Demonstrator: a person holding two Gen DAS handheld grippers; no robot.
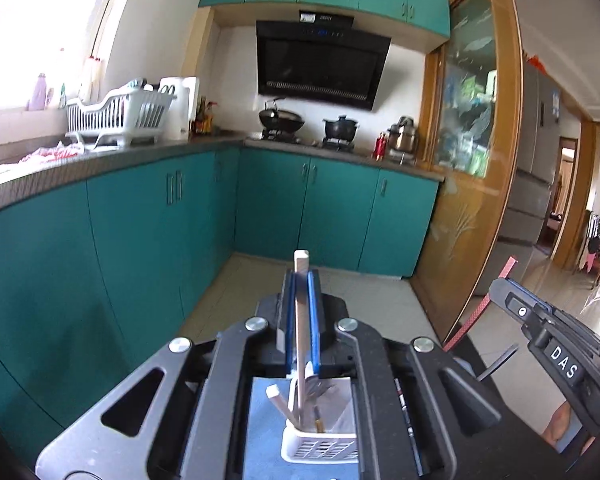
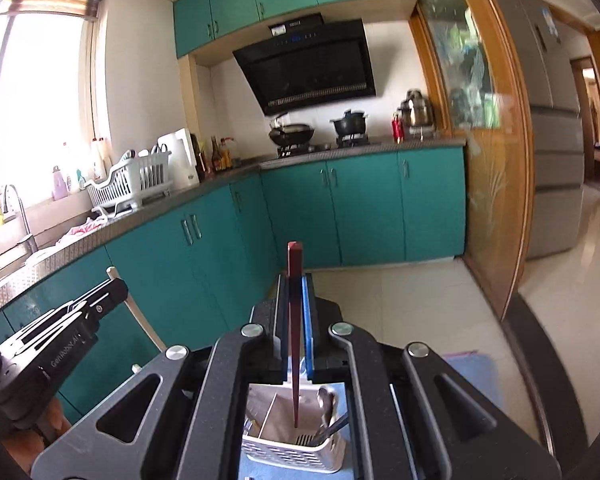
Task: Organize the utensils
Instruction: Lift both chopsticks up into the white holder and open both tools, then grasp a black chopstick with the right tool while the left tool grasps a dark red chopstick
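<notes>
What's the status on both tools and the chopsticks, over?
Left tool shut on white chopstick. Right tool shut on red chopstick. Both sticks' lower ends over white utensil basket, which already holds utensils. Nothing blocking.

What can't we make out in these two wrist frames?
- Left wrist: lower end of the white chopstick in the left gripper, hidden by the gripper body.
- Right wrist: basket base, cut off by the frame edge and the right gripper body.
- Both views: utensils in the basket, mostly covered.
</notes>
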